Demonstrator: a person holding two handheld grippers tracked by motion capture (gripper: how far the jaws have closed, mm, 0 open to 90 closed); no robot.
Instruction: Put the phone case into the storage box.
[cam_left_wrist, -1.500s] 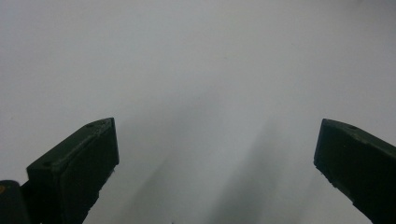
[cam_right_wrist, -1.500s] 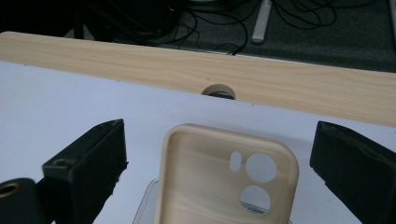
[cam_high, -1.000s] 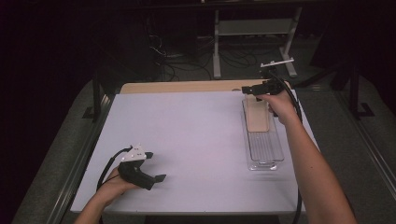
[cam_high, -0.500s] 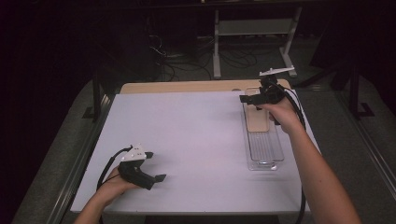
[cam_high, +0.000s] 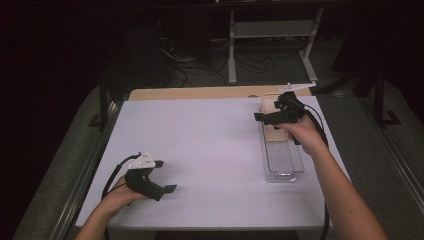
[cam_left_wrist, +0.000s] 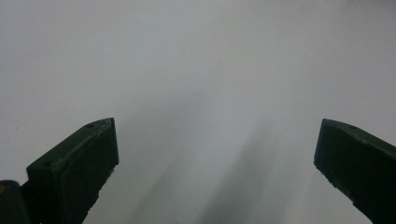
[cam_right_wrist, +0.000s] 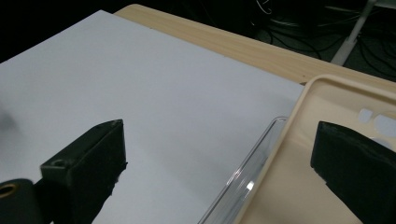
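While nothing is gripped yet, the work looks barely begun.
Left gripper (cam_high: 161, 176): jaws spread, idle low over the white table (cam_high: 210, 150) at its near left.
Clear tray (cam_high: 283, 160): on the table's right side.
Beige case (cam_right_wrist: 299, 186): lies in the tray's far end, not yet lifted.
Right gripper (cam_high: 265, 118): jaws spread, empty, astride the tray's far left rim; grasping probably remains.

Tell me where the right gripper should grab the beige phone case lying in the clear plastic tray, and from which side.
Take the beige phone case by its raised long edge, the one beside the clear plastic tray wall. It lies flat with only its thin rim standing up, so the open right gripper should probably come down from above, one jaw inside the rim and one outside.
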